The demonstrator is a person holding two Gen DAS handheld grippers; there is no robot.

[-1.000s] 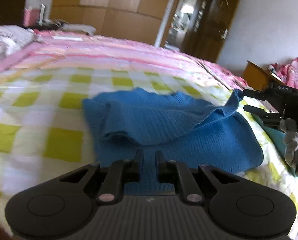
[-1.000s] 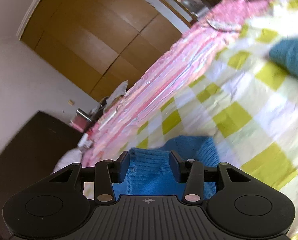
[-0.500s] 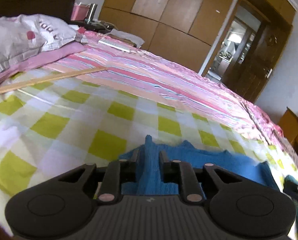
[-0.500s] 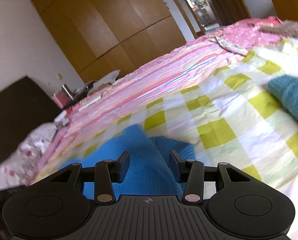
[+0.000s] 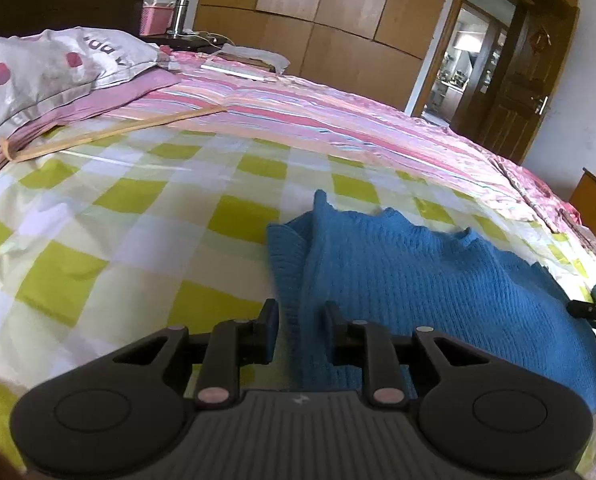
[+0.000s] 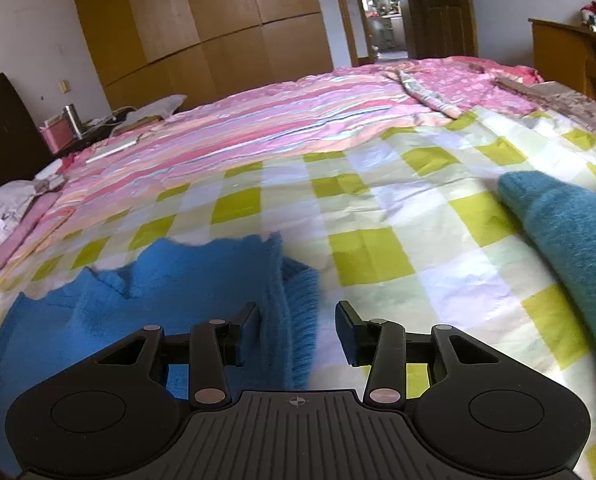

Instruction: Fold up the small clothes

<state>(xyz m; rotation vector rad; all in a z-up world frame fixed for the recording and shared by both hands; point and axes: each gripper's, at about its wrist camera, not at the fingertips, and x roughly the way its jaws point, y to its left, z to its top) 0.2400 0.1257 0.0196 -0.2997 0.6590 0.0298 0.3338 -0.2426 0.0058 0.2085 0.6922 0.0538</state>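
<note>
Left wrist view: the left gripper (image 5: 301,322), jaws just opened, loosely straddles the blue sweater's (image 5: 410,276) folded edge on the bed (image 5: 137,208). The right gripper (image 6: 298,326) stands apart around its opposite edge.

Ahead of me the checked bedspread (image 5: 145,216) lies open for passing, with the pillow (image 5: 45,76) blocking far left and a teal garment (image 6: 570,232) crowding my right.
</note>
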